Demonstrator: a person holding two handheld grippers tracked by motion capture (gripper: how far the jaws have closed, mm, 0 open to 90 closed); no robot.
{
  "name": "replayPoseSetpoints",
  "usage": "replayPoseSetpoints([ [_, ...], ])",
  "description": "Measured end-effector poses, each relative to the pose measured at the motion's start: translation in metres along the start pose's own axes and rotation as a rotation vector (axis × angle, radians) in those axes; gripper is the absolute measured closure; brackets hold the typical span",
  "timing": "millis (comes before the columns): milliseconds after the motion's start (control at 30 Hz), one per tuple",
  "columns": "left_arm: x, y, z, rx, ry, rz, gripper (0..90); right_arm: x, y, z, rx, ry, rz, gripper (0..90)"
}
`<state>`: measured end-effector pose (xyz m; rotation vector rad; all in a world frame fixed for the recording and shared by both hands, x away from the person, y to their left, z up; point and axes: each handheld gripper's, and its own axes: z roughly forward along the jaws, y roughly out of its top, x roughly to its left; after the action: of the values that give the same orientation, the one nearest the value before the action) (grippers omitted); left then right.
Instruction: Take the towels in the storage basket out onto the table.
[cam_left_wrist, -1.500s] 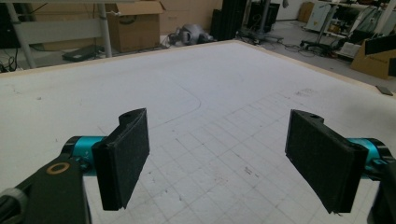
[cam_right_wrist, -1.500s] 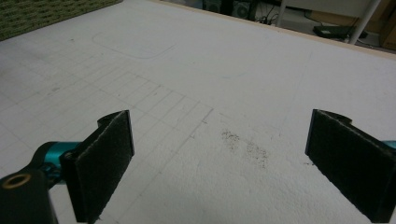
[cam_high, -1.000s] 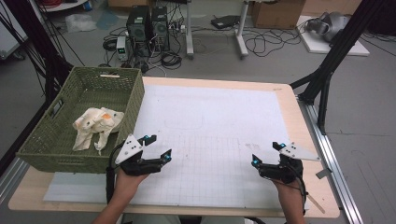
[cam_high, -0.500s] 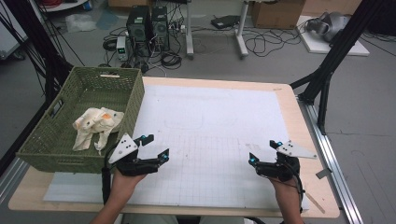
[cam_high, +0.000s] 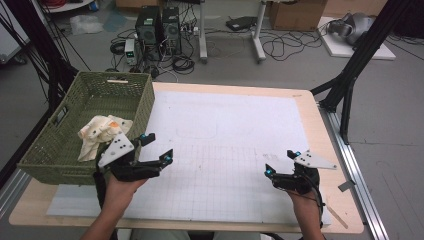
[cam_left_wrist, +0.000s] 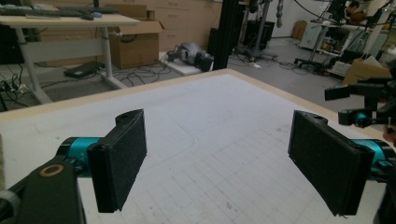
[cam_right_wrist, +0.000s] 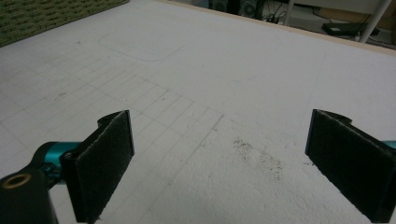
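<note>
My left gripper (cam_high: 157, 145) hovers open over the white grid mat (cam_high: 225, 125), just right of the green woven basket (cam_high: 60, 150). A cream cloth with an orange spot (cam_high: 100, 131) lies crumpled inside the basket, near its right wall. In the left gripper view the jaws (cam_left_wrist: 219, 158) stand wide apart with nothing between them. My right gripper (cam_high: 280, 162) is open and empty near the mat's front right. Its own view (cam_right_wrist: 219, 158) looks across bare mat with a dark smudge (cam_right_wrist: 257, 154).
The wooden table's edge (cam_high: 345, 200) runs close to the right hand. A black frame post (cam_high: 350, 75) stands off the table's right side. Computers and cables (cam_high: 160, 30) lie on the floor beyond the far edge. The basket's corner (cam_right_wrist: 46, 11) shows in the right gripper view.
My left gripper has shifted slightly left and away, closer to the basket's right wall. The right gripper has barely moved. Both stay open.
</note>
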<state>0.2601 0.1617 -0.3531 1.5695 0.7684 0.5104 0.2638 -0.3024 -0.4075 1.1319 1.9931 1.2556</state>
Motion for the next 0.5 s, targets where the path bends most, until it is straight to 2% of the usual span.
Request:
replayPoseSetpoints([
  [33,0.005,0.011,-0.005,-0.014,-0.001,-0.005,19.2,0.0,0.0,0.0,0.004,0.001,0.003,7.1],
  [67,0.005,0.011,-0.005,-0.014,-0.001,-0.005,19.1,0.0,0.0,0.0,0.002,0.0,0.001,7.1],
  [133,0.013,0.027,-0.014,-0.023,0.015,-0.003,19.2,0.0,-0.001,-0.001,0.007,0.002,0.007,7.1],
  [200,0.017,0.032,-0.017,-0.024,0.025,0.004,19.4,-0.001,-0.001,-0.001,0.004,0.001,0.006,7.1],
  [333,0.034,0.049,-0.03,-0.024,0.065,0.018,19.6,-0.002,0.0,-0.001,0.001,0.004,0.009,7.1],
  [400,0.045,0.055,-0.036,-0.028,0.083,0.006,19.6,-0.001,0.0,0.0,0.004,0.007,0.007,7.1],
  [433,0.057,0.059,-0.042,-0.027,0.109,-0.004,19.6,-0.001,0.0,0.0,0.005,0.01,0.005,7.1],
  [500,0.062,0.06,-0.045,-0.025,0.122,-0.01,19.6,0.0,0.0,0.001,0.004,0.012,0.005,7.1],
])
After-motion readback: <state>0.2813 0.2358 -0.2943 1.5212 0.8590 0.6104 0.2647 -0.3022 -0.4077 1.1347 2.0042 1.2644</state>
